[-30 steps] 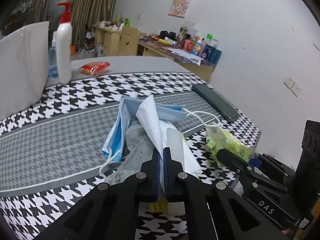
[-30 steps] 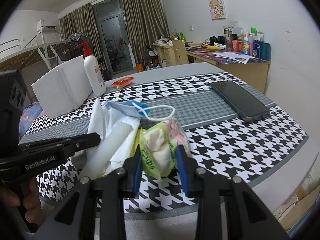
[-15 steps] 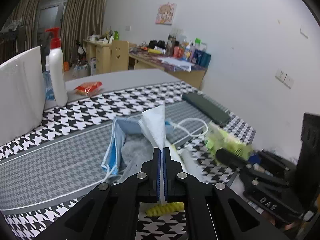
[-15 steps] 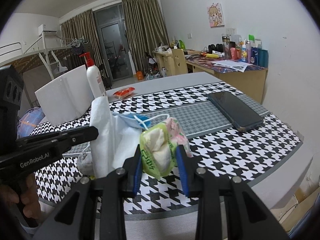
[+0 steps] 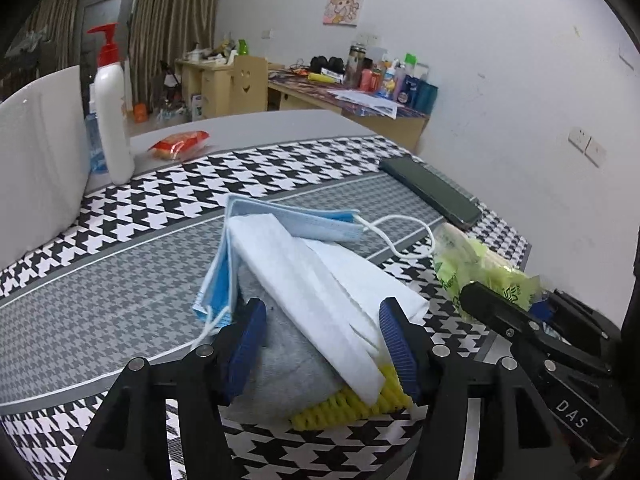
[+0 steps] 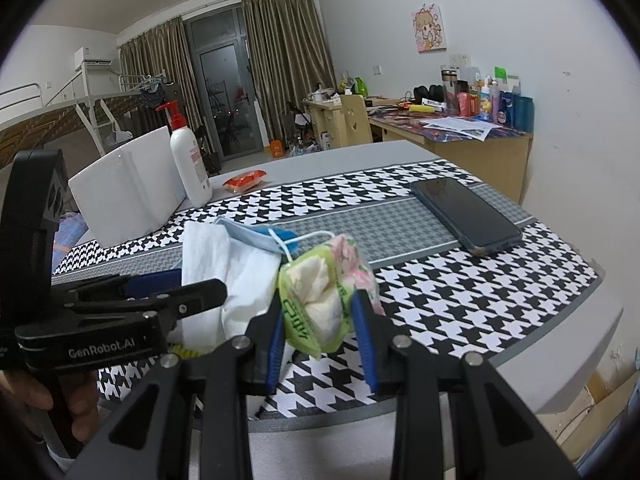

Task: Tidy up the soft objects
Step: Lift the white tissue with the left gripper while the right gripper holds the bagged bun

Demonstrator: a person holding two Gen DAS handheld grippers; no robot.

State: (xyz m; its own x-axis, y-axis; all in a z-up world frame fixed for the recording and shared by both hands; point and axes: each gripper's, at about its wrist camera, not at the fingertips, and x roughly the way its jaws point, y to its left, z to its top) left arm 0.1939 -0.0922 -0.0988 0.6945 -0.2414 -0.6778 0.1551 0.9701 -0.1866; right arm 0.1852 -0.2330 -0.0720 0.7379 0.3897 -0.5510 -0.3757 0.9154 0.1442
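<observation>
The left gripper [image 5: 322, 340] has just been opening, and its jaws now stand wide apart. The white tissue [image 5: 320, 280] lies between the pads without being pressed by either one. The tissue drapes over a grey cloth [image 5: 288, 364], which has a yellow ribbed edge [image 5: 344, 408]. A blue face mask [image 5: 280, 220] lies under the far end of the tissue, and its white ear loop [image 5: 400, 236] trails from the tissue toward the green tissue pack [image 6: 324, 300]. This pile rests on the houndstooth tabletop [image 5: 120, 280].

The right gripper [image 6: 320, 332] is clamped on the green tissue pack at a narrow setting, with both pads pressing the wrapper. The pack sits just beside the white tissue, on its right.

Beyond the tissue, a dark phone [image 6: 464, 216] lies flat on the tabletop at the far right. A white pump bottle [image 5: 112, 108] stands upright at the far left, with a red snack packet [image 5: 180, 144] near it.
</observation>
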